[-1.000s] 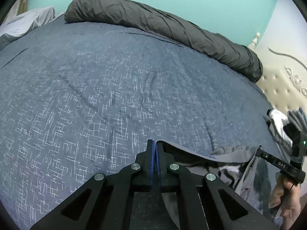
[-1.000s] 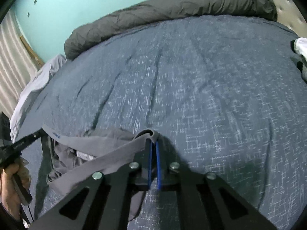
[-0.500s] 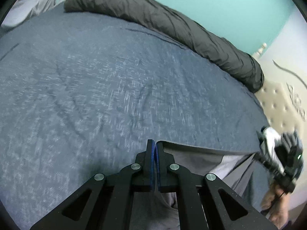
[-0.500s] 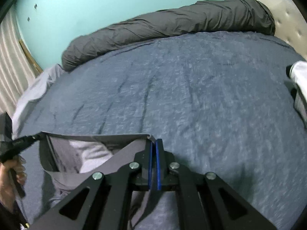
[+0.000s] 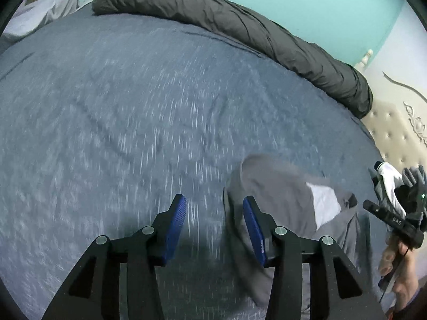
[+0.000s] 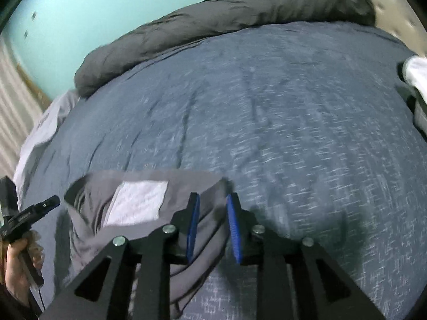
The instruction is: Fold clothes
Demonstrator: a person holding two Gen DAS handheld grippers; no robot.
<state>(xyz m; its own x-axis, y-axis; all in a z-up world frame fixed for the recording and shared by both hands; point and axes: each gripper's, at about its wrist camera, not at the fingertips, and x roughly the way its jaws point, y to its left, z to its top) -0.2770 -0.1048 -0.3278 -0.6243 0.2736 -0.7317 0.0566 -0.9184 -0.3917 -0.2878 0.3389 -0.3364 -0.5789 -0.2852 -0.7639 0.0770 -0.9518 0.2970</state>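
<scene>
A grey garment (image 5: 277, 186) with a white patch (image 5: 323, 205) lies slack on the blue patterned bedspread (image 5: 120, 120). My left gripper (image 5: 214, 200) is opening; only bedspread shows between its blue pads, and the garment's edge lies against the outside of the right finger. In the right wrist view the same garment (image 6: 165, 186) spreads to the left. My right gripper (image 6: 213, 198) is opening too, with a loose corner of cloth lying between the parted pads, not pinched. Each view shows the other gripper in a hand (image 5: 400, 274) (image 6: 16, 261) at its edge.
A dark grey rolled duvet (image 5: 240, 26) (image 6: 226, 13) runs along the bed's far side under a teal wall. A tufted headboard (image 5: 395, 138) and a small pile of white and grey clothes (image 5: 389, 178) (image 6: 416, 77) are at the right. Pale sheets (image 5: 40, 16) bunch at the far left.
Both grippers were shut on the garment's top edge, stretched between them. Both jaws have parted, and the cloth has dropped slack onto the bedspread.
</scene>
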